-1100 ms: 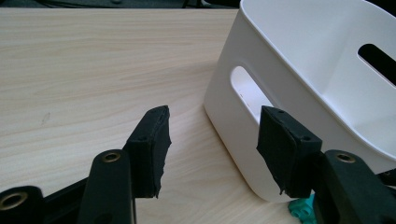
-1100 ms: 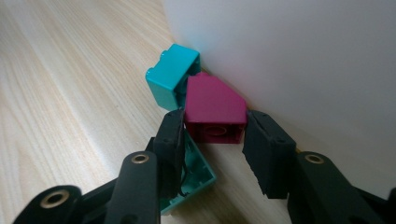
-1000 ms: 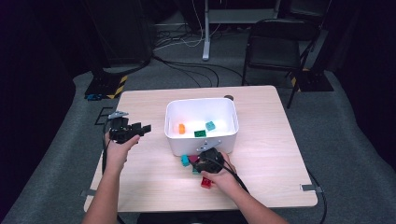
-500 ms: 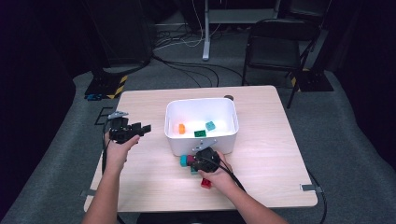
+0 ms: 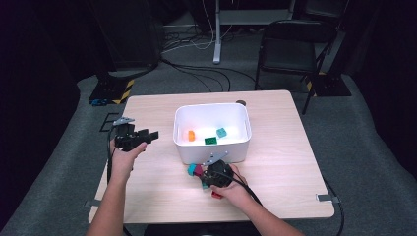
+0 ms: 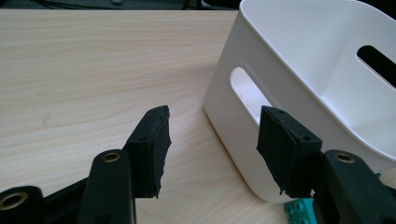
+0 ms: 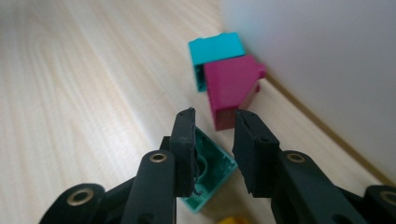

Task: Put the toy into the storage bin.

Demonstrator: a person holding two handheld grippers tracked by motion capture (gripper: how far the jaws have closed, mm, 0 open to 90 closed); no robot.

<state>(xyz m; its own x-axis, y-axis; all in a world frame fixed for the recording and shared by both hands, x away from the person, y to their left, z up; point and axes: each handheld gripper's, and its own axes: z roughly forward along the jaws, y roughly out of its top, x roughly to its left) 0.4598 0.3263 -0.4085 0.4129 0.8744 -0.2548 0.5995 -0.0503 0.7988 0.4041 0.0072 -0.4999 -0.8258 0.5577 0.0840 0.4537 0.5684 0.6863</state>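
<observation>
1. The left gripper (image 5: 153,133) hovers over the surface (image 5: 275,147) to the left of the white bin (image 5: 211,150). Its fingers (image 6: 152,140) are released and wide apart, with nothing between them.
2. The right gripper (image 5: 201,174) sits low, just in front of the white bin's near wall. Its fingers (image 7: 184,140) have just been closing and now stand a narrow gap apart, clamping nothing.
3. The magenta block (image 7: 231,86) lies on the surface close to the bin's near wall, its near end at the right gripper's fingertips.
4. The turquoise block (image 7: 217,49) touches the magenta block's far side, also beside the bin.
5. A green block (image 7: 210,172) lies under the right gripper's fingers, a little further out from the bin.
</observation>
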